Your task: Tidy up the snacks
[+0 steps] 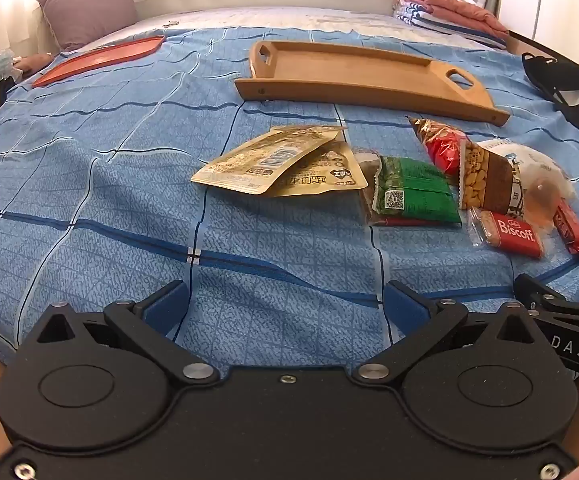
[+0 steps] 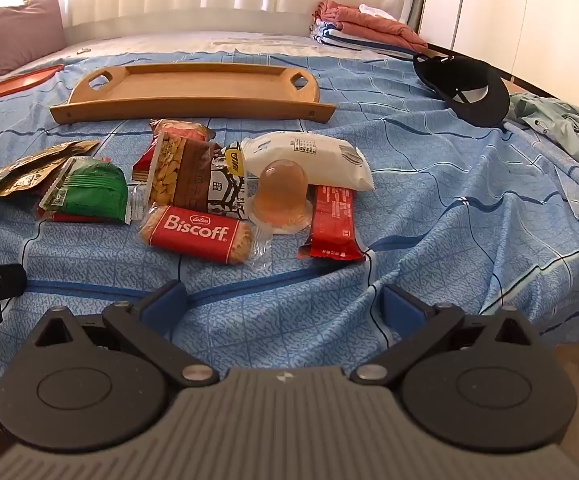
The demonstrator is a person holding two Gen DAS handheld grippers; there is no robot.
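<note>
The wooden tray [image 2: 193, 80] lies beyond the snack pile, its long axis running across the right gripper's [image 2: 285, 304] line of sight, a cut-out handle at each end; from the left gripper [image 1: 287, 300] it sits ahead and to the right, slanting away rightward. It is shallow, pale wood, with nothing in it.

Between tray and grippers the snacks lie in a loose row on the blue checked bedspread [image 2: 429, 216]. Directly ahead of the right gripper is a red Biscoff biscuit pack [image 2: 199, 234], long axis across the view and slightly tilted. Just right of it stands a dome-shaped jelly cup [image 2: 283, 192], and beside that a red bar wrapper [image 2: 331, 222] pointing away from the gripper. Behind these lie a peanut packet [image 2: 187, 178], overlapping a red-and-clear packet [image 2: 181, 130], and a white pillow pack [image 2: 309, 156]. To the left are a green packet [image 2: 89, 190] and two gold pouches [image 1: 281, 160], one overlapping the other; those pouches lie straight ahead of the left gripper.

Both grippers stand wide, blue pads [image 1: 169, 304] apart with only bedspread between them, near each other, short of the snacks.

Open cloth spreads left of the pouches out to an orange tray [image 1: 101, 58]. To the right a black cap [image 2: 469, 88] lies well apart from the snacks.
</note>
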